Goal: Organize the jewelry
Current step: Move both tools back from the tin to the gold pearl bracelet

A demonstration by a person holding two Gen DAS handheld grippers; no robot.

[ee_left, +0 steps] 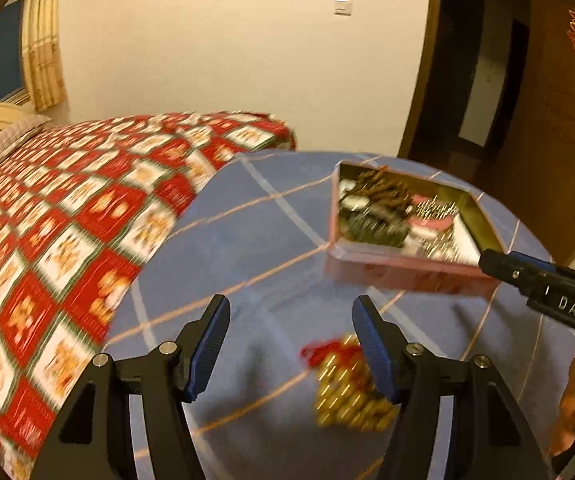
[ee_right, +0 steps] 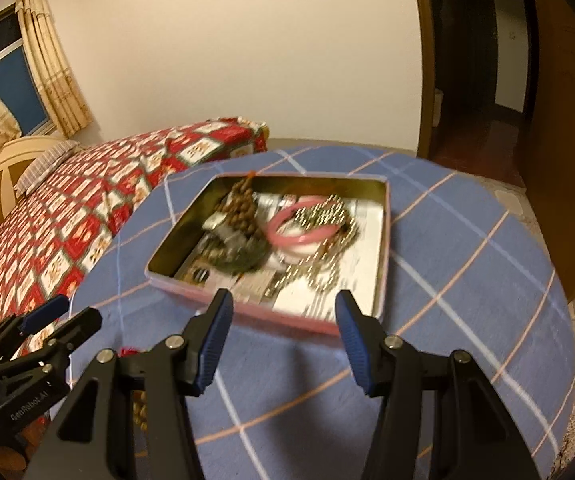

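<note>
A pink tin box (ee_right: 382, 240) sits on the blue checked tablecloth (ee_right: 467, 280), also in the left wrist view (ee_left: 407, 270). It holds a pink bangle (ee_right: 307, 236), brown beads (ee_right: 243, 204) and silver chains (ee_right: 323, 280). A gold bead piece with red thread (ee_left: 343, 384) lies on the cloth close to my left gripper's right finger. My left gripper (ee_left: 291, 344) is open and empty above it. My right gripper (ee_right: 285, 340) is open and empty just before the box's near edge.
A bed with a red patterned cover (ee_left: 67, 220) lies left of the round table. A dark doorway (ee_right: 487, 60) and a wooden door (ee_left: 559, 120) are at the right. The right gripper shows in the left wrist view (ee_left: 543, 284).
</note>
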